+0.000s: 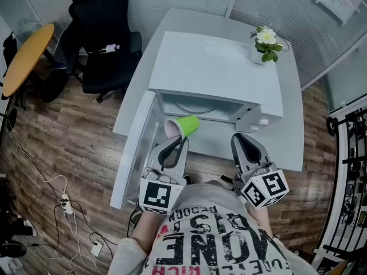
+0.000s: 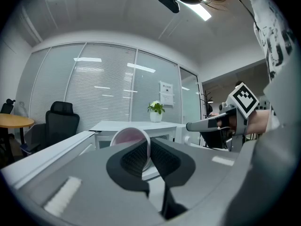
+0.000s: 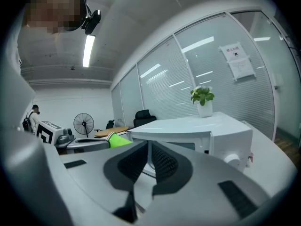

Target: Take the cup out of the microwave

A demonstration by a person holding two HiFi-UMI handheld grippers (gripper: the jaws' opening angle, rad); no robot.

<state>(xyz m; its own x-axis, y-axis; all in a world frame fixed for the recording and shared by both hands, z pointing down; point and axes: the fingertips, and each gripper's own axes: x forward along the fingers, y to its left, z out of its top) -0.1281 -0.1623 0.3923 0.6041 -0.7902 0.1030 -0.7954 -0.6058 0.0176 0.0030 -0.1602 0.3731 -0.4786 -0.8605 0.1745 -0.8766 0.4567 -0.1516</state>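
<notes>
An office is shown. Ahead of the left gripper (image 1: pixel 175 139), glass partitions (image 2: pixel 103 88) fitted with slatted blinds are seen, and a printed notice (image 3: pixel 237 60) is stuck to one pane. To the left of that gripper, a black swivel chair (image 1: pixel 106 36) and a round wooden table (image 1: pixel 26 59) are placed on a wood-plank floor (image 1: pixel 69 148), where a power strip (image 1: pixel 67 204) with cables is laid. A white desk (image 1: pixel 292 125) bearing a potted plant (image 1: pixel 266 43) is set ahead of the right gripper (image 1: pixel 239 137).
</notes>
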